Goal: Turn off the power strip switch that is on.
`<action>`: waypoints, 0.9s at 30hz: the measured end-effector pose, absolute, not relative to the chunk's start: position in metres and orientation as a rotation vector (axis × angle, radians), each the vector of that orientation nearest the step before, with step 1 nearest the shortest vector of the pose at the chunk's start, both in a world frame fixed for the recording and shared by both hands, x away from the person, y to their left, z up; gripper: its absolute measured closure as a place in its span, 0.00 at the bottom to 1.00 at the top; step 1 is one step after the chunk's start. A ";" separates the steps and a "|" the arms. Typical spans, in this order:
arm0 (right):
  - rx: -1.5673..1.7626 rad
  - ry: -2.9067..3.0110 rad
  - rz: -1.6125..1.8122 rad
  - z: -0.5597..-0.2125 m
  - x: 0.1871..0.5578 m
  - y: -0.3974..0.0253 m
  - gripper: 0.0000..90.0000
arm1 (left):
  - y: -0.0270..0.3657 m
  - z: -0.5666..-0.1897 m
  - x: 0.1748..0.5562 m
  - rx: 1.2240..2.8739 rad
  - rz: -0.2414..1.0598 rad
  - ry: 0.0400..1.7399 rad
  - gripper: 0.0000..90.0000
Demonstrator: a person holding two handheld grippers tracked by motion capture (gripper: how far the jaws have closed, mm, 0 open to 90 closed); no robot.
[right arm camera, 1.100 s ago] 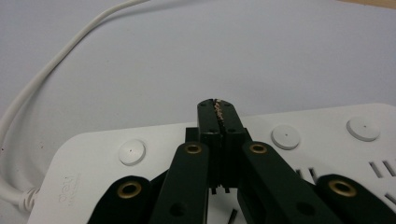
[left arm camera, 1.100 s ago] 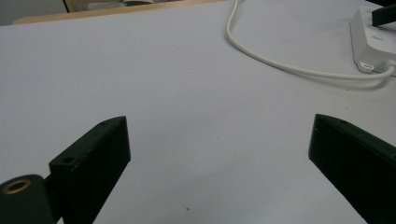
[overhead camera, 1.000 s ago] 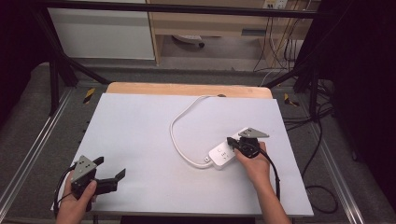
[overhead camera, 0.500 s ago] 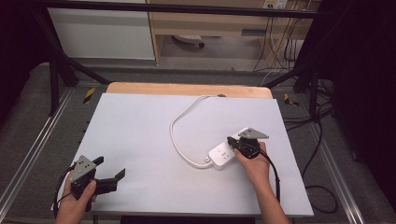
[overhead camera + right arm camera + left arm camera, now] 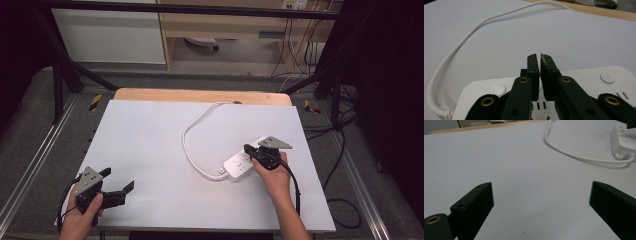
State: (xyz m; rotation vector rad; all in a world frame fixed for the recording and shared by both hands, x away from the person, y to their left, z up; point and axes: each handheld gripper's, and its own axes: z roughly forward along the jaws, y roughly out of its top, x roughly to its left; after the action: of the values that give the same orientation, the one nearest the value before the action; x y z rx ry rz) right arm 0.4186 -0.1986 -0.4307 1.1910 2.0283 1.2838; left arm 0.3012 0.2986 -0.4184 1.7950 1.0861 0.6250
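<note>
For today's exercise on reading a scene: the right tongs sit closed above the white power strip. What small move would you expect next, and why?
Probably a short press down onto a button: the right tongs are shut, their tips poised over the white plastic power strip among its round switch buttons, with nothing gripped. The left tongs wait open and far off on the white table.

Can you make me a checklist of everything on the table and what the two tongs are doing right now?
Surface: pale grey sheet on a wooden table, bare at the far edge.
Job's things: white power strip lying flat.
Clutter: nothing seen.
Grippers: left tongs open wide, holding nothing; right tongs shut, over the power strip.
Cables: white cord loops from the strip to the far edge.
Surroundings: metal frame rails, dark floor cables.
</note>
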 end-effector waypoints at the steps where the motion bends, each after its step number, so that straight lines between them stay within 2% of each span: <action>1: 1.194 2.022 1.288 -0.430 0.418 -0.199 0.93 | 0.299 -0.418 0.301 1.795 0.625 1.086 0.06; 13: 1.214 1.985 1.338 -0.421 0.415 -0.206 0.83 | 0.299 -0.418 0.301 1.795 0.625 1.087 0.06; 27: 1.263 1.962 1.351 -0.412 0.412 -0.213 0.54 | 0.299 -0.418 0.301 1.794 0.625 1.087 0.06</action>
State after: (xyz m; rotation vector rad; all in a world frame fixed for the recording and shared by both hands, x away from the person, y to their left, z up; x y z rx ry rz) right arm 0.4116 -0.2126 -0.4121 1.2632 1.9619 1.3513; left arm 0.3013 0.2988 -0.4184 1.7943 1.0868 0.6247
